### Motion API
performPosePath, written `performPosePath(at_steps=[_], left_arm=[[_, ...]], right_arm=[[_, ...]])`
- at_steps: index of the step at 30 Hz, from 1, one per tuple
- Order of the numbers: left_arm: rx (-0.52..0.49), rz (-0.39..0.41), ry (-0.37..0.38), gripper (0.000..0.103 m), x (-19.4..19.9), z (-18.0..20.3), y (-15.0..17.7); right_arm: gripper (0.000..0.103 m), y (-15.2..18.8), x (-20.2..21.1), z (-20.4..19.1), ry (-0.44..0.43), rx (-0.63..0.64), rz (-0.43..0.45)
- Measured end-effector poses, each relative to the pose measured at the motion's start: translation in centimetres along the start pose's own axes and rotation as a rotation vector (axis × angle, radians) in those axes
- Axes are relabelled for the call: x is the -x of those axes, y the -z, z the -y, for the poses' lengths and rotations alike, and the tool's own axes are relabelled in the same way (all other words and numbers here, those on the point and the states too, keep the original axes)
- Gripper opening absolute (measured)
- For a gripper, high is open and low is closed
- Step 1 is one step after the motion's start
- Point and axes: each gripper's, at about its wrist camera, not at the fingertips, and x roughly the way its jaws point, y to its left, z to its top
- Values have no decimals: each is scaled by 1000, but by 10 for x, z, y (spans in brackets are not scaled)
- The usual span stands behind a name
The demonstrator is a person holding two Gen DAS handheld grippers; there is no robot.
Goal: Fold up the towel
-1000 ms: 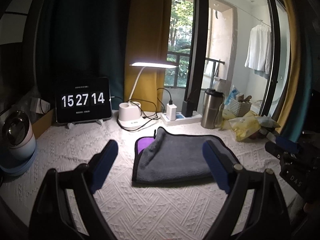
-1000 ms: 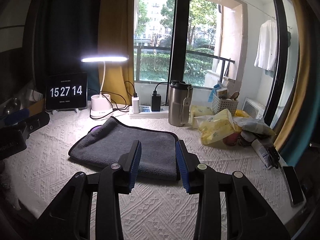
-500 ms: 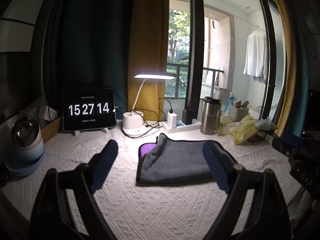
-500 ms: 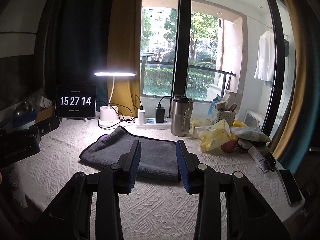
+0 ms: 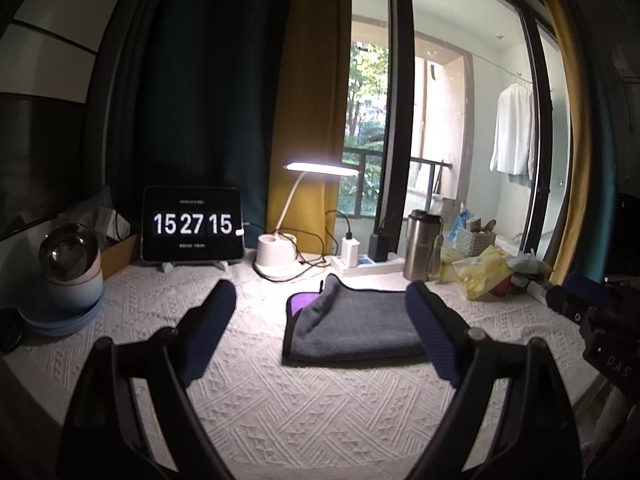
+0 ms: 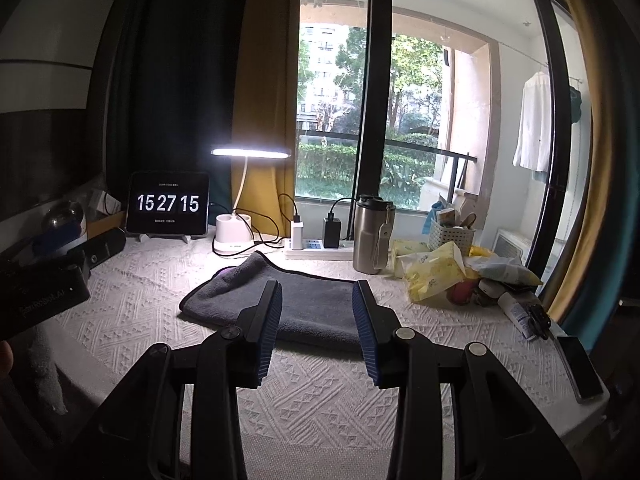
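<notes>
Lying folded beyond both grippers' parted fingers (image 6: pixel 269 320): towel (image 5: pixel 352 330).

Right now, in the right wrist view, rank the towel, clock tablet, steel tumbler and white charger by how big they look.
1. towel
2. clock tablet
3. steel tumbler, close to the tablet
4. white charger

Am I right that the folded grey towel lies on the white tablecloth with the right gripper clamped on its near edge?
Not quite: the right gripper is open and holds nothing, hanging above the towel, as the right wrist view shows. The towel does lie folded on the white tablecloth.
</notes>
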Motion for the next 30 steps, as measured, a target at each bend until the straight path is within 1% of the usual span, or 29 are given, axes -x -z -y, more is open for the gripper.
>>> performPosePath(at_steps=[1, 2, 4, 8, 14, 19, 30], left_arm=[[-5, 13, 1, 88, 5, -1, 2], [-9, 23, 2, 88, 9, -2, 3], [-15, 32, 9, 88, 16, -2, 6], [-14, 35, 13, 88, 21, -4, 9], [-4, 45, 8, 89, 23, -6, 7], [-3, 45, 5, 89, 22, -6, 7], [-32, 52, 6, 89, 24, 1, 6]], right_arm=[[43, 2, 2, -1, -1, 0, 2], [51, 5, 5, -3, -1, 6, 5], [56, 10, 8, -5, 1, 22, 6], [56, 14, 10, -7, -2, 21, -4], [56, 13, 14, -11, 1, 30, 20], [56, 14, 13, -12, 0, 28, 19], [56, 14, 15, -8, 8, 19, 30]])
